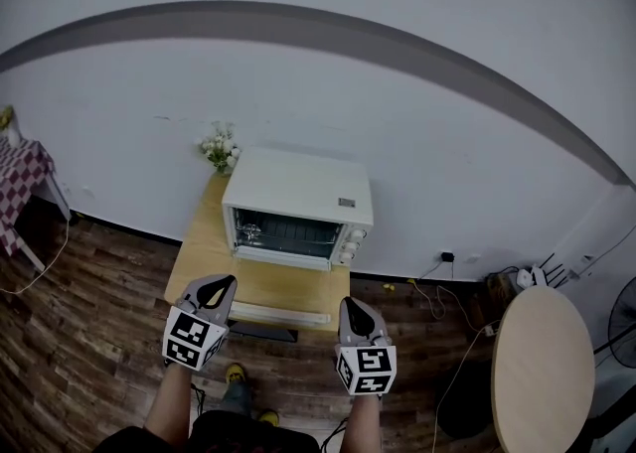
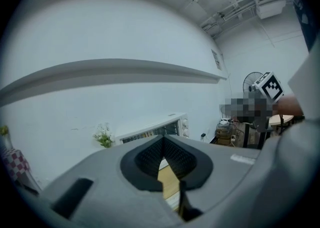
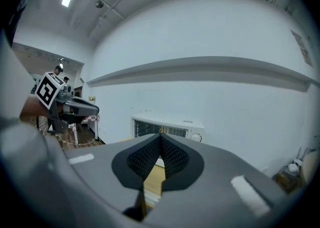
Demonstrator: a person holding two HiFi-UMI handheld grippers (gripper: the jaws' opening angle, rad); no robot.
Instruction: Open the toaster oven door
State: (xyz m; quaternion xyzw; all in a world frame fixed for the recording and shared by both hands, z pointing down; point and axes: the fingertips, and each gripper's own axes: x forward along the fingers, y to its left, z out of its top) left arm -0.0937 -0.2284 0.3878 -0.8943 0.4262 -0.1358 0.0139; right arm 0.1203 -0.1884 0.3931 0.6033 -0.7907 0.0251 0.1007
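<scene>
A white toaster oven [image 1: 298,205] stands at the back of a small wooden table [image 1: 260,284], its dark glass door [image 1: 286,233] upright and closed, knobs to the right of the door. My left gripper [image 1: 220,288] hovers over the table's near left corner, and my right gripper [image 1: 355,306] is past the near right corner. Both point toward the oven, well short of it. Both are shut with nothing between the pads. In the left gripper view the oven [image 2: 152,129] shows beyond the closed left gripper [image 2: 162,140]; in the right gripper view the oven [image 3: 169,128] shows beyond the closed right gripper [image 3: 160,136].
A vase of white flowers [image 1: 220,149] stands behind the oven's left corner, against the white wall. A checked-cloth table [image 1: 20,181] is far left. A round wooden table [image 1: 543,372], a fan [image 1: 625,322] and floor cables [image 1: 449,294] lie to the right.
</scene>
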